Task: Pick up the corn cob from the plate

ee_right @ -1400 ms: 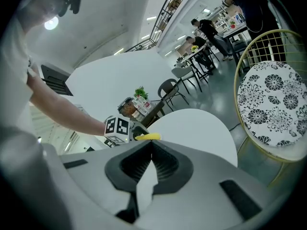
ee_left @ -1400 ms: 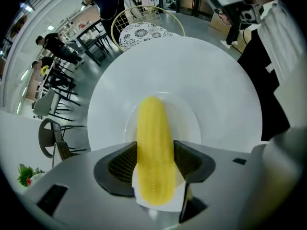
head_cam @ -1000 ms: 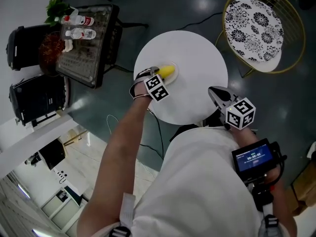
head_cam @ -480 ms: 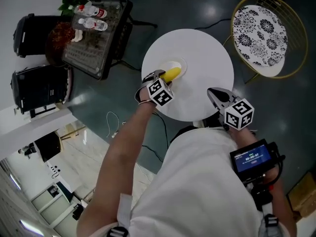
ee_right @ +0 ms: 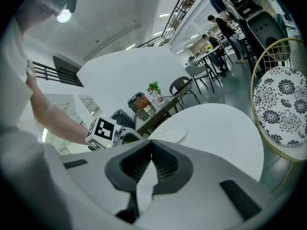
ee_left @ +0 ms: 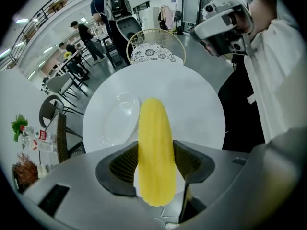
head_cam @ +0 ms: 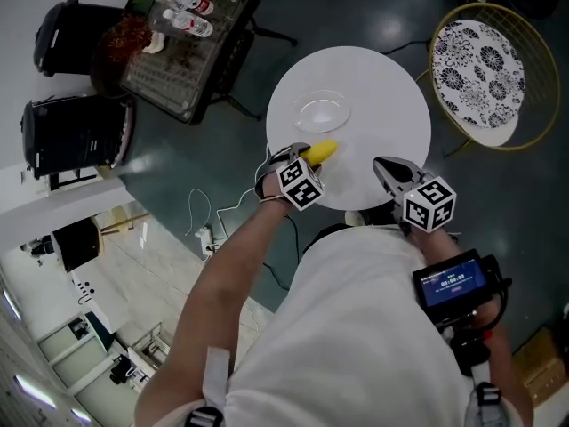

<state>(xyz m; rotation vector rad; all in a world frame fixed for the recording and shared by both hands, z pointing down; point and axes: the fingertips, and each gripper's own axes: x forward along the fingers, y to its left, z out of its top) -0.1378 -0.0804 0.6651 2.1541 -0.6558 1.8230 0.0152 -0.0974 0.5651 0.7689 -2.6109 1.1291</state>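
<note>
Corn cob (ee_left: 154, 147) plain yellow. Plate (head_cam: 322, 112) and tabletop (head_cam: 382, 78) white. Chair seat (head_cam: 478, 65) white with black flower print, gold wire frame. Left gripper (head_cam: 300, 154) and right gripper (head_cam: 384, 165) grey, black jaws, black-and-white marker cubes. Floor (head_cam: 222, 149) dark grey.

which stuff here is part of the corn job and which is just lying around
Job: corn cob, clamped in the left gripper; empty plate; round white table.
Lying about: right gripper, shut on nothing; patterned chair; dark side table with bottles.
</note>
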